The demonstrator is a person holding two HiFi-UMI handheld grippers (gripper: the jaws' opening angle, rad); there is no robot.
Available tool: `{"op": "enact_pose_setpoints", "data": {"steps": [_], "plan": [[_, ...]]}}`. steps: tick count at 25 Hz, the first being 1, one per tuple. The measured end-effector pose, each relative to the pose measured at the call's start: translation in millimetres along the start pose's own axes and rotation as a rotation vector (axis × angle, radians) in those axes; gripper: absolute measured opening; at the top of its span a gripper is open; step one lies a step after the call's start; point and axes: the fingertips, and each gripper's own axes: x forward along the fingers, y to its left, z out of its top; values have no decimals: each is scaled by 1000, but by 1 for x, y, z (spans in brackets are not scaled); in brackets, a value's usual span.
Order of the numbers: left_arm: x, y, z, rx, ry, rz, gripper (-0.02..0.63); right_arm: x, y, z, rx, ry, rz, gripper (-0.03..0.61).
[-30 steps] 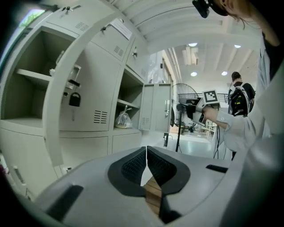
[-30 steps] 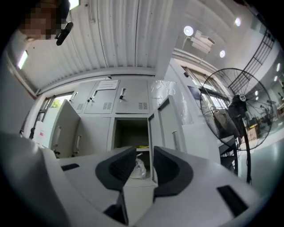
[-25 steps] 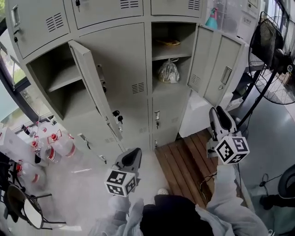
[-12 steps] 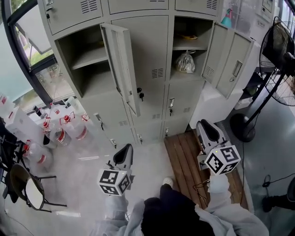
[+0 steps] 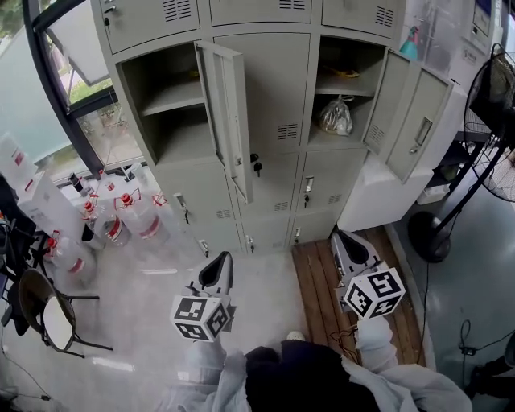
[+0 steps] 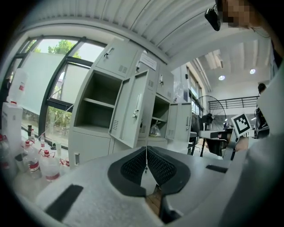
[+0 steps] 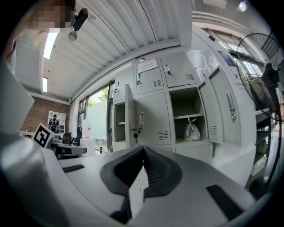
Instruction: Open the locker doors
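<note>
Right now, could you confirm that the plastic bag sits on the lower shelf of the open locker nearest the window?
Not quite: the plastic bag sits on the lower shelf of the open locker at the right, the one farthest from the window, as the head view shows.

Top lockers [image 5: 265, 10] cropped at edge; bag [image 5: 335, 117] contents unclear.

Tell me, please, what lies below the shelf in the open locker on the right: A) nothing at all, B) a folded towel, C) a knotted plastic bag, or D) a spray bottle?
C: a knotted plastic bag sits in the lower part of the open right-hand locker.
</note>
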Motion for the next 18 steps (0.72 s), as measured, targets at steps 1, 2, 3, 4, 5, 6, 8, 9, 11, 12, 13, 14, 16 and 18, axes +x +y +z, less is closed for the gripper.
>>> {"op": "enact_pose_setpoints", "data": {"steps": [1, 2, 3, 4, 5, 6, 8, 9, 11, 12, 13, 14, 16, 18], "plan": [[2, 0, 2, -8, -6, 9, 11, 4, 2, -2, -6, 10, 9, 2], [4, 0, 5, -13, -12, 17, 11, 8, 3, -4, -11, 18, 14, 2], [7, -1, 7, -15, -17, 22, 11, 11, 3, -6, -14, 25, 15, 2], [10, -3, 9, -12, -19, 25, 11, 15, 1, -8, -12, 32, 13, 2], [14, -5, 10, -7, -20, 27, 11, 18, -1, -10, -3, 39, 14, 2], [16, -7, 11, -3, -19, 28, 11, 21, -2, -13, 9, 45, 18, 2], [20, -10, 10, 2, -14, 29, 11, 27, -4, -16, 29, 51, 25, 1], [22, -11, 8, 2, -10, 29, 11, 29, -5, -18, 33, 51, 23, 0], [26, -13, 6, 3, -2, 31, 11, 31, -8, -20, 40, 54, 22, 0], [27, -14, 4, 4, 3, 34, 11, 31, -8, -21, 44, 56, 25, 0], [28, -14, 3, 6, 6, 36, 11, 31, -9, -22, 47, 57, 29, 0], [30, -15, 2, 6, 8, 38, 11, 31, -10, -23, 50, 58, 31, 0], [33, -18, 1, 5, 7, 40, 11, 31, -15, -24, 61, 57, 30, 0], [35, -19, 1, 5, 8, 42, 11, 32, -18, -24, 73, 55, 31, 0]]}}
